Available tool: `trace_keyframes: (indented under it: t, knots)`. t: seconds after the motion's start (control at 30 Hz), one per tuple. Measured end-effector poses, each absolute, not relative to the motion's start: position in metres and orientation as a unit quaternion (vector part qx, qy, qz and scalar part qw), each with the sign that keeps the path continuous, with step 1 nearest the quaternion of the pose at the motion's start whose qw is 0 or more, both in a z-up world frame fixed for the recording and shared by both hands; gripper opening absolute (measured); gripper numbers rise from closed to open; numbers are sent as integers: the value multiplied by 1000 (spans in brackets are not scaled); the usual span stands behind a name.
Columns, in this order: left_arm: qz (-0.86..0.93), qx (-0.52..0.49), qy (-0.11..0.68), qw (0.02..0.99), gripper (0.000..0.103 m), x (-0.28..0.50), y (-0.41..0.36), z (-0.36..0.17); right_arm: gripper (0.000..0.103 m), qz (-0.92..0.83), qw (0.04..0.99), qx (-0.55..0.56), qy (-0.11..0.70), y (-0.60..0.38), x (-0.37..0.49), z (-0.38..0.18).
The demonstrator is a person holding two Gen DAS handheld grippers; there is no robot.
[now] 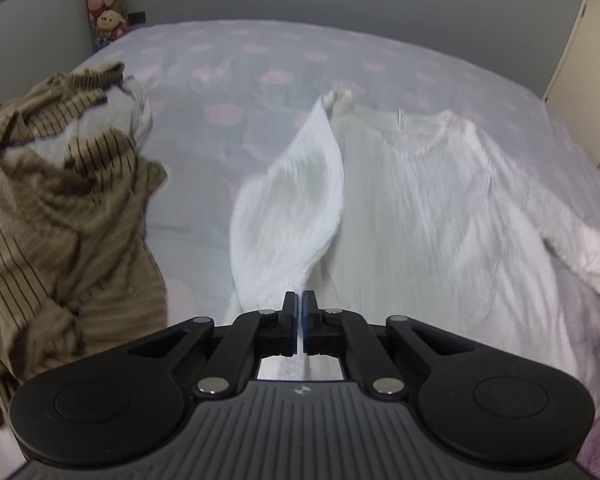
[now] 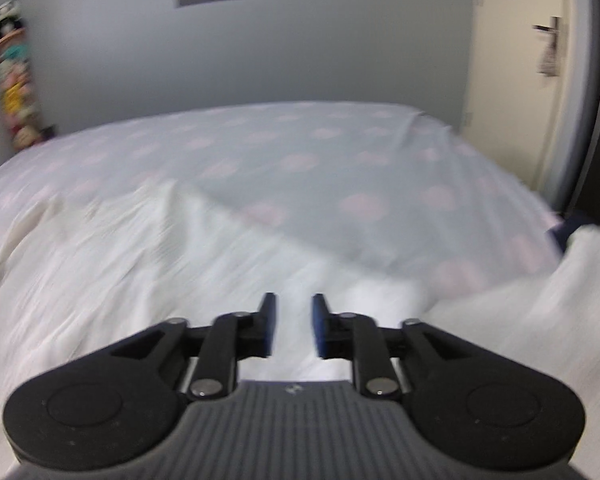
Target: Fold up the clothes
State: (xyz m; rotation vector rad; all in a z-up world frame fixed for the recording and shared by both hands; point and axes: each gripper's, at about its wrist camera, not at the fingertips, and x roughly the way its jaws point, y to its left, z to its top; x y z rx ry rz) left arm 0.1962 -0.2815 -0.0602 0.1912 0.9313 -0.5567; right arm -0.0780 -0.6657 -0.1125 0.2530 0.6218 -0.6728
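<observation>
Seemingly crinkled white top (image 1: 420,208), pinched in left hand-held gripper (image 1: 302,300); right hand-held gripper (image 2: 293,312) narrowly parted.

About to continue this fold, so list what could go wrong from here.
1. The left gripper pinches only a thin edge of the white ribbed sweater; it may slip out.
2. The open right gripper holds nothing, so the sweater could drag unevenly.
3. The brown striped garment lies close.
</observation>
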Motion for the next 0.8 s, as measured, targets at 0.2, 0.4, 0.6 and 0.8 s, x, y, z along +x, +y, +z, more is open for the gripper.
trace_keyframes:
  t: [0.2,0.4,0.6,0.8]
  knots:
    - [-249,98,427,863,0,246,-263,-24,40,-285,880,118,360,-634,-59,-166]
    - [-198,100,426,877,0,313,-234,-6,49,-308,860,143,380,-646,-61,-184]
    - [-133,128,442,878,0,380,-208,-17,56,-323,856,156,373,-651,-62,-190]
    - [-75,185,457,867,0,441,-190,-51,56,-326,860,143,366,-649,-60,-193]
